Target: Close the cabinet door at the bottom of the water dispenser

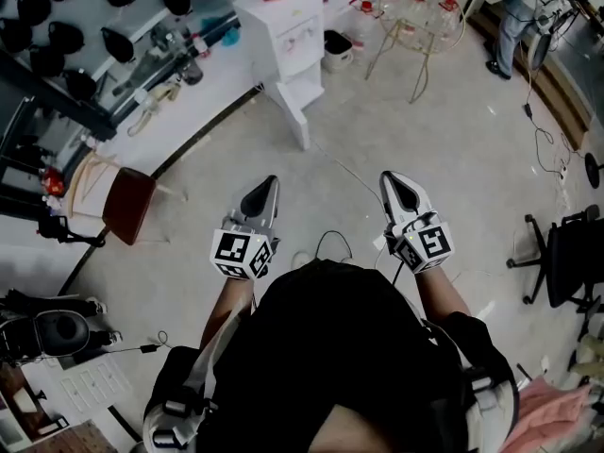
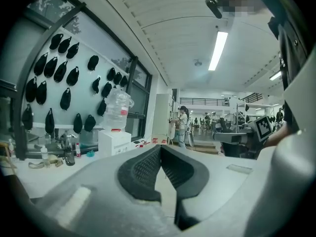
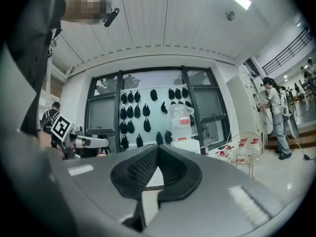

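Both grippers idle, nothing held. The left gripper [image 1: 269, 183] has its jaws pressed fully together on nothing; its own view shows the ribbed black pads [image 2: 143, 168] meeting at the tip with empty air past them. Same for the right gripper [image 1: 390, 179]: jaws closed tight, nothing between them, pads [image 3: 170, 169] touching. In the head view both sit side by side above the person's black-clad torso [image 1: 330, 347], left at 9 o'clock of right, both noses pointing to 12 o'clock, over the grey speckled floor [image 1: 444, 140]. The tall white box-shaped water dispenser [image 1: 283, 31] stands at 12 o'clock of the left gripper, well apart from both, against the end of the long white counter [image 1: 198, 102]. Its white cabinet door [image 1: 294, 121] at the bottom stands swung out, free edge toward 6 o'clock. Neither gripper touches it. In the left gripper view the dispenser is at 10 o'clock of the jaw tips, with a clear plastic water bottle [image 2: 118, 107] on top; in the right gripper view it is at 1 o'clock. A brown-seated chair [image 1: 127, 206] is at 9 o'clock of the left gripper, a round wire-frame table [image 1: 420, 17] at 12 o'clock of the right, and a black office chair [image 1: 571, 253] at 3 o'clock.
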`<state>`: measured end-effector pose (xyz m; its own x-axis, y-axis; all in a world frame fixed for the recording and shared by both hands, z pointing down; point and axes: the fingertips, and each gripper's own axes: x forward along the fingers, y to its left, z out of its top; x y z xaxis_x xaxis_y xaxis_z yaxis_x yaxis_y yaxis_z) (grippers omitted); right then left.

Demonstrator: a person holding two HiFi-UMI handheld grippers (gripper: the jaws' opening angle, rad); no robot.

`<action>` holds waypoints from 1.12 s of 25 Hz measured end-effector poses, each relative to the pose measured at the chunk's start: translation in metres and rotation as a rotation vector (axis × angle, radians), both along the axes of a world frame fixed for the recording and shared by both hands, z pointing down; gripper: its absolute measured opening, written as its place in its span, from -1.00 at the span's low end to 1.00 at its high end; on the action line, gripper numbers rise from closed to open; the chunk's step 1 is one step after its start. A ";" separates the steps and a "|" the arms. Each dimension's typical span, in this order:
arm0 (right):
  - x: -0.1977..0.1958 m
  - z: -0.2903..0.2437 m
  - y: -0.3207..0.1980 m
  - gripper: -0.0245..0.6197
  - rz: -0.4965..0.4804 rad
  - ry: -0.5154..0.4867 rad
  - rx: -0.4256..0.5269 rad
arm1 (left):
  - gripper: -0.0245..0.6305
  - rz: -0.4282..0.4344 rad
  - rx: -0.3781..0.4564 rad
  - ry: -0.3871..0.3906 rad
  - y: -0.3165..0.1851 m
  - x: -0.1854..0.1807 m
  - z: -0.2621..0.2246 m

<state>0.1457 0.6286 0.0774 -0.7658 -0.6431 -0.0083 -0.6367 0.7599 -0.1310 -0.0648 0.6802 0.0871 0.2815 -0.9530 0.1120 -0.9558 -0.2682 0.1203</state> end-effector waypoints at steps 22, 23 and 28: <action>0.068 -0.007 -0.003 0.47 -0.015 -0.057 0.018 | 0.44 -0.045 -0.018 0.018 -0.008 0.086 0.002; 0.073 -0.004 -0.003 0.47 -0.018 -0.050 0.011 | 0.44 -0.048 -0.021 0.019 -0.007 0.089 0.004; 0.087 0.009 -0.011 0.47 -0.011 -0.035 -0.011 | 0.44 -0.067 -0.037 0.019 -0.007 0.095 0.012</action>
